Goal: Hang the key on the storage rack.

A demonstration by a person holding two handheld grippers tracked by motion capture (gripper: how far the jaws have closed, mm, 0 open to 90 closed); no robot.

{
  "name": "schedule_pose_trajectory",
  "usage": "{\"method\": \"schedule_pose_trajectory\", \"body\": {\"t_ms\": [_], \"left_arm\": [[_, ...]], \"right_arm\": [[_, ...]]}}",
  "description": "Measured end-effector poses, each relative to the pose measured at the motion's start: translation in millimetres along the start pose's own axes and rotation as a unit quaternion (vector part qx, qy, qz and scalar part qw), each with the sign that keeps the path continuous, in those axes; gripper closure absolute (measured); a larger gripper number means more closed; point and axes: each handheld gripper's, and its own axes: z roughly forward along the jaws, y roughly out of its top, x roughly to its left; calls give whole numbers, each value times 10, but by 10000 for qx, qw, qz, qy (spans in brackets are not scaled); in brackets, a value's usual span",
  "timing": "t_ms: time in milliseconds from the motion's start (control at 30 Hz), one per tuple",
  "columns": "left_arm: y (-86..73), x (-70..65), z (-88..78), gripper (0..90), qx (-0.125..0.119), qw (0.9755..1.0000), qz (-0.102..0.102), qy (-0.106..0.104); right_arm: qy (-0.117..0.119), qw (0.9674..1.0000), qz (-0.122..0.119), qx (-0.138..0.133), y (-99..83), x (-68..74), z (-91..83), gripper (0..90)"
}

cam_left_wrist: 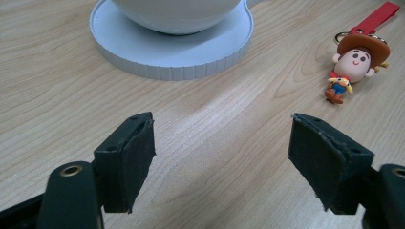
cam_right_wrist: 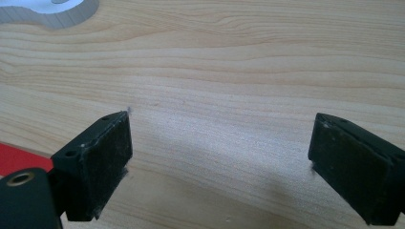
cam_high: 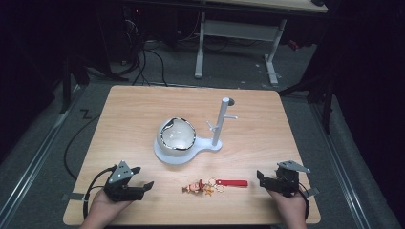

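At the bottom left of the high view the left gripper [cam_high: 143, 177] rests low on the wooden table [cam_high: 133, 109], its jaws spread wide with nothing between them. At the bottom right the right gripper [cam_high: 261, 177] also sits at the table's near edge, jaws spread apart and empty. Between the two, in the lower middle of the frame, lies the keychain [cam_high: 210, 186]: a small cowboy figure with a red strap [cam_high: 233, 182] stretching to the right toward the right gripper. It touches neither gripper; the strap's end lies near the right one, and the figure sits well apart from the left one.

In the left gripper view the cowboy figure [cam_left_wrist: 356, 64] lies in the upper right, beyond the jaws and off to the right of the gap. In the right gripper view a piece of the red strap [cam_right_wrist: 21, 160] shows at the lower left edge, outside the left jaw.

Farther up the table, near its centre, stands a white bowl [cam_high: 177, 135] on a white stand [cam_high: 165, 157], whose post [cam_high: 220, 121] with short pegs rises to the right of the bowl.
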Motion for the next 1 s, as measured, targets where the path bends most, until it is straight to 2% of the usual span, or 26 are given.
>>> {"method": "schedule_pose_trajectory", "body": {"t_ms": [300, 367, 400, 467, 567, 600, 667, 767, 800, 833, 1000], "left_arm": [[7, 9, -23, 244, -40, 10000, -42, 74], [9, 4, -37, 244, -59, 9999, -40, 80], [11, -2, -45, 244, -63, 9999, -24, 83], [10, -5, -48, 244, -70, 9999, -14, 80], [8, 3, -55, 244, -59, 9999, -14, 87], [7, 9, -56, 244, -64, 9999, -37, 94], [5, 13, -52, 244, -62, 9999, -47, 92], [-4, 12, -33, 244, -22, 10000, -51, 67], [-6, 9, -27, 244, -3, 10000, -50, 61], [-6, 5, -24, 244, 1, 10000, -46, 49], [-11, 9, -29, 244, 10, 10000, -43, 34]], "right_arm": [[62, 10000, -63, -5, 21, 8, -14, 76], [132, 9998, -162, -44, 37, 32, -28, 71], [271, 9994, -198, -72, 54, 88, -38, 56], [331, 9993, -172, -70, 60, 111, -41, 48], [493, 9981, -339, -110, 87, 217, -39, 29], [574, 9971, -496, -91, 101, 296, -19, 0], [600, 9967, -538, -70, 104, 331, -11, 0], [719, 9938, -845, 71, 96, 509, 40, 0], [719, 9938, -845, 71, 96, 509, 40, 0], [775, 9918, -1012, 125, 90, 589, 66, 0], [894, 9896, -1098, 257, 96, 680, 101, 2]]}}
